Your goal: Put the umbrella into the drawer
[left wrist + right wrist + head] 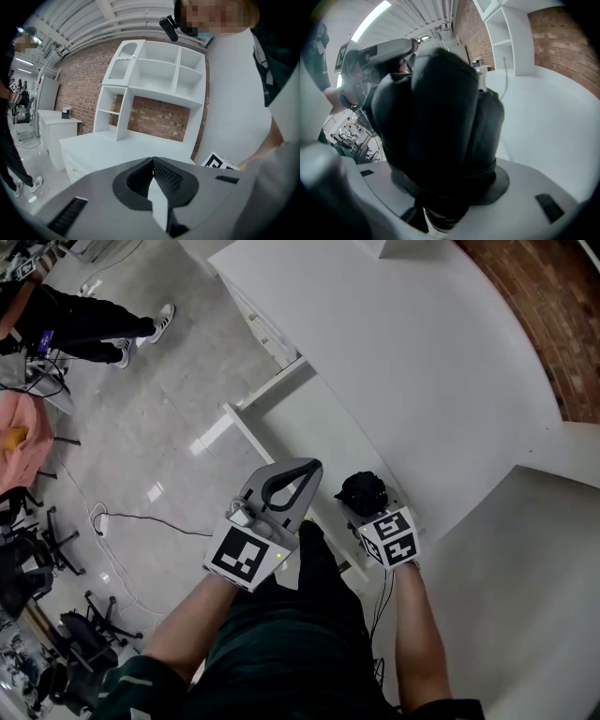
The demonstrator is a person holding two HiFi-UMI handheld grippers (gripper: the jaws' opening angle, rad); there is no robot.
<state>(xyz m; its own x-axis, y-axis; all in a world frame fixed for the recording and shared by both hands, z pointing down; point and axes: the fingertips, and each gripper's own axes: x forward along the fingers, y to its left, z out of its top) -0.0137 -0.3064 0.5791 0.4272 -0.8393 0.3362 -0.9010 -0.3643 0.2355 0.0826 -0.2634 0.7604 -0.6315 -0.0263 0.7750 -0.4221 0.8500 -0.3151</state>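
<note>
While the folded black umbrella [364,491] is sitting clamped in my right gripper [367,510] near the white desk's [422,381] edge, I am angling that forearm steeply downward; my left gripper [309,468], jaws together and empty, is pointing flatter alongside.

Floor [178,399] below me is glossy pale grey tile with light glare on it and a black cable [150,519] snaking across. A white desktop [403,362] fills my right side. Behind it is a red brick wall [159,117], with a white shelf unit [159,75] standing on the desk against it, compartments open. There's a second white cabinet [58,131] further left along that wall. Black office chairs [84,629] are clustered at lower left. Overhead, a strip light [370,21] and a ribbed white ceiling [117,18].
</note>
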